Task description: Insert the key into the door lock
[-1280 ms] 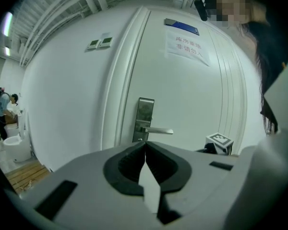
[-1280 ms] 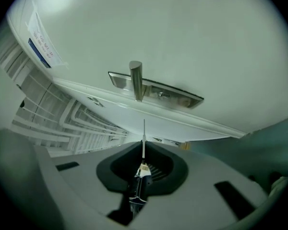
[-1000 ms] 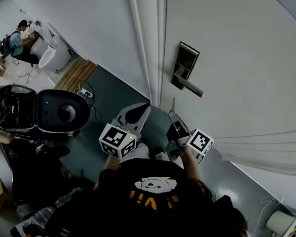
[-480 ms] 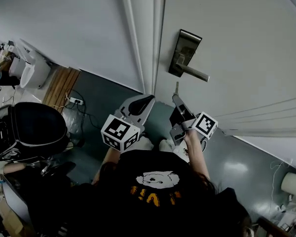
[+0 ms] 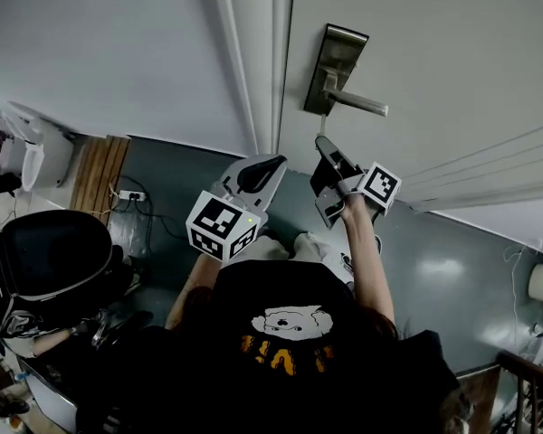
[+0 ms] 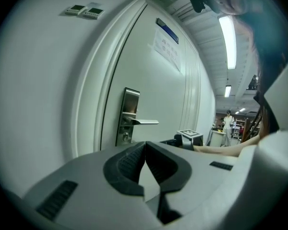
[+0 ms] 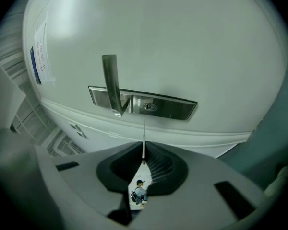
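Observation:
A metal lock plate (image 5: 335, 57) with a lever handle (image 5: 357, 105) sits on the white door. My right gripper (image 5: 324, 143) is raised just below it, shut on a thin key (image 7: 143, 138). The blade points at the keyhole (image 7: 149, 107) in the plate (image 7: 170, 108), a short gap away, beside the handle (image 7: 111, 83). A small picture tag (image 7: 138, 193) hangs behind the jaws. My left gripper (image 5: 264, 165) hovers lower and to the left near the door frame, its jaws closed with nothing held. The left gripper view shows the plate (image 6: 128, 116) and keyhole (image 6: 126, 137) ahead of that gripper (image 6: 145, 150).
The white door frame (image 5: 253, 61) runs left of the lock. A black chair (image 5: 54, 251), a power strip with cables (image 5: 127, 194) and wooden boards (image 5: 98, 174) are on the floor at left. A paper notice (image 6: 165, 44) hangs on the door. A person (image 6: 228, 123) stands far down the corridor.
My right gripper has risen with the key towards the lock plate. The left gripper has lifted a little. The head view has turned, bringing the lock nearer.

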A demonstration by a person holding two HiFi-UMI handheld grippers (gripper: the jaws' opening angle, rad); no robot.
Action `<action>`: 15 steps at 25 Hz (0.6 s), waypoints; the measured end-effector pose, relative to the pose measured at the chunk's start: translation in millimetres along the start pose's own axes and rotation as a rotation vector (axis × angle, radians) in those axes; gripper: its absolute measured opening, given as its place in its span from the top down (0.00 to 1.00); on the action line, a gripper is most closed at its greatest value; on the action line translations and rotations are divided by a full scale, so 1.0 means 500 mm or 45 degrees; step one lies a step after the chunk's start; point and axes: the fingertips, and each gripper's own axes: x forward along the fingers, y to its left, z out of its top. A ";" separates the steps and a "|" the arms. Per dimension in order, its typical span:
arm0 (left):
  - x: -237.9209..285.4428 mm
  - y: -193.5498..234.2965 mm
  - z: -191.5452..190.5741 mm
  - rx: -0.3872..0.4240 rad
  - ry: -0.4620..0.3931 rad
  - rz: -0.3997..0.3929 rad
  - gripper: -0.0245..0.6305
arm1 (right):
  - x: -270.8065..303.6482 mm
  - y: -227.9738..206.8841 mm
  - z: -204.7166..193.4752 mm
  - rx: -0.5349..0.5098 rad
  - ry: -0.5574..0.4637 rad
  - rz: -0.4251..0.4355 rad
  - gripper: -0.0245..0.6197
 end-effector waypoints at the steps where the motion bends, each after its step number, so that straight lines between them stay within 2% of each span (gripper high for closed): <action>1: 0.002 0.003 -0.002 0.008 -0.001 -0.009 0.95 | 0.008 -0.003 0.003 0.015 -0.009 0.012 0.93; 9: -0.008 -0.008 0.005 0.075 -0.035 -0.080 0.95 | 0.036 0.001 0.027 0.038 -0.076 0.032 0.93; 15: -0.005 -0.004 0.002 0.085 -0.036 -0.091 0.95 | 0.060 -0.005 0.055 0.163 -0.123 0.102 0.93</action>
